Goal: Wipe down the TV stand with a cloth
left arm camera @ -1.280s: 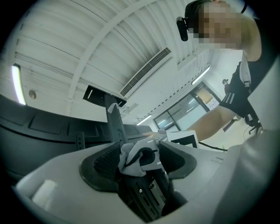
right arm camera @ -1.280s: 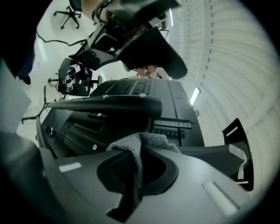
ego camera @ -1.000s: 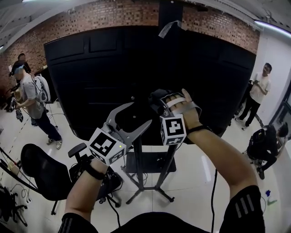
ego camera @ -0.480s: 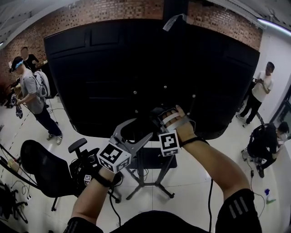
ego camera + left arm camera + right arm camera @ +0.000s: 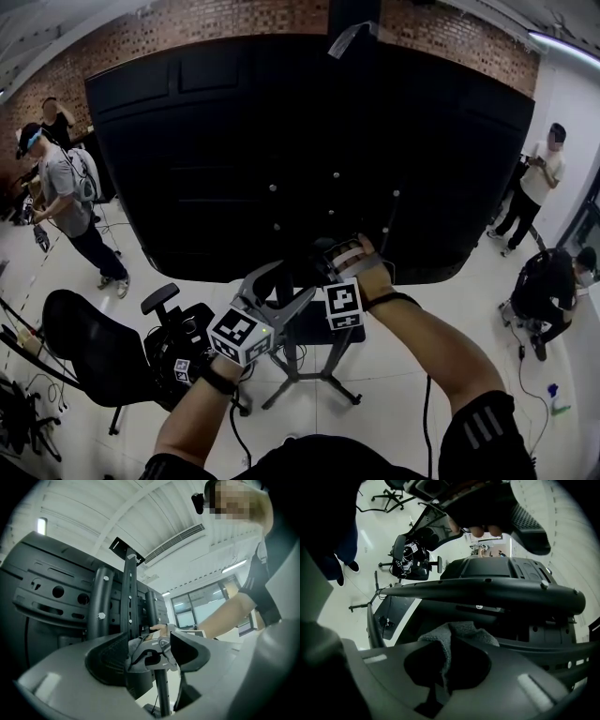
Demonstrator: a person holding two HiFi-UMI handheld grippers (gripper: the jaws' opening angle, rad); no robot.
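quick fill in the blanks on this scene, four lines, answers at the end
1. The right gripper is shut on a cloth of ____ colour.
2. The left gripper holds nothing; its jaws stand ____.
3. The wall behind the black TV is bare ____.
4. The office chair stands on the floor to the person's ____.

Missing words: grey; open; brick; left
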